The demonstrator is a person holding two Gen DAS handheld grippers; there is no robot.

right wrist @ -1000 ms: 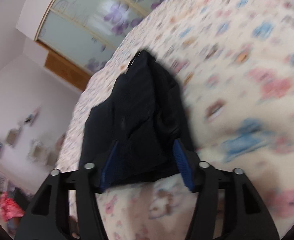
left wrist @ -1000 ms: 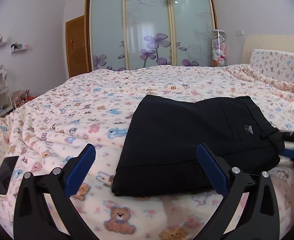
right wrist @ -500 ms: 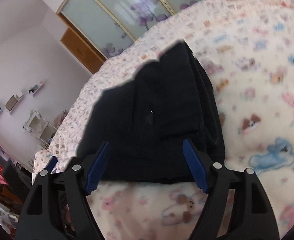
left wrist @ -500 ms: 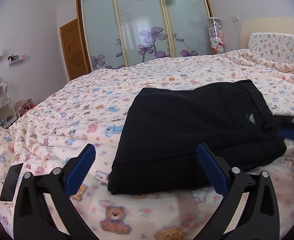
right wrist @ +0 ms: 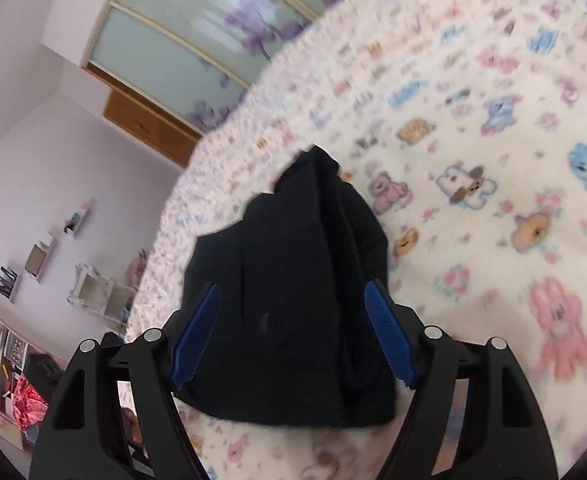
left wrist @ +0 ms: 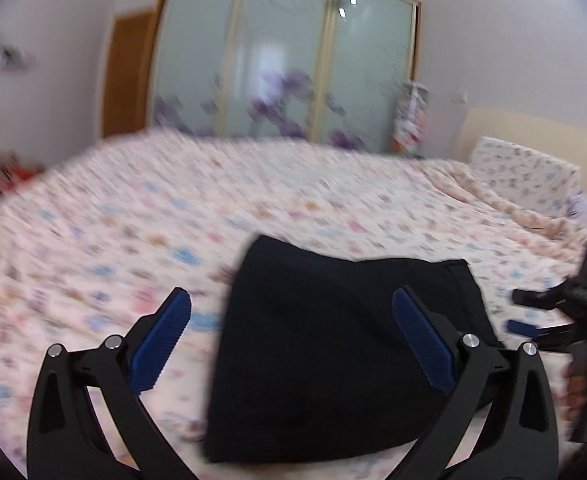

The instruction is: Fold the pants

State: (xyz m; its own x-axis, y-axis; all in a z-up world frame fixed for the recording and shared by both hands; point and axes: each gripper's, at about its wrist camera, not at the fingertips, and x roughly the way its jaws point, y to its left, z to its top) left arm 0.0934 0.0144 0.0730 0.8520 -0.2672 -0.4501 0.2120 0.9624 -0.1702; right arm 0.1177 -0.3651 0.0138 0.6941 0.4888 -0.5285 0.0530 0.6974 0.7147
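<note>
- The black pants are lying as a compact folded bundle on the teddy-bear blanket of the bed, on the near side of it, well away from the pillow at the headboard end.
- The left gripper is hovering over the near edge of the pants with its jaws spread wide; nothing is sitting between the blue pads, so it is holding nothing.
- The right gripper is likewise standing open, its pads flanking the end of the pants that is nearest to it; whether they are touching the cloth I cannot tell.
- In the left view the right gripper is also showing at the side of the pants nearer the pillow, apart from the cloth.
- Judging by the tidy stack, the folding is looking close to finished; the step in hand seems to be a last squaring-up or one more fold.
- To do it well, each gripper should be pinching all the layers at one corner together, lifting low, and laying the edge down flush so the stack is not sliding apart.
- The long axis of the pants is running across the left view, from the door side toward the pillow side.
- In the right view the same axis is running away from the gripper, tapering toward the wardrobe.
- The waistband cannot be made out in these blurred pictures, so which end is which I cannot tell.
</note>
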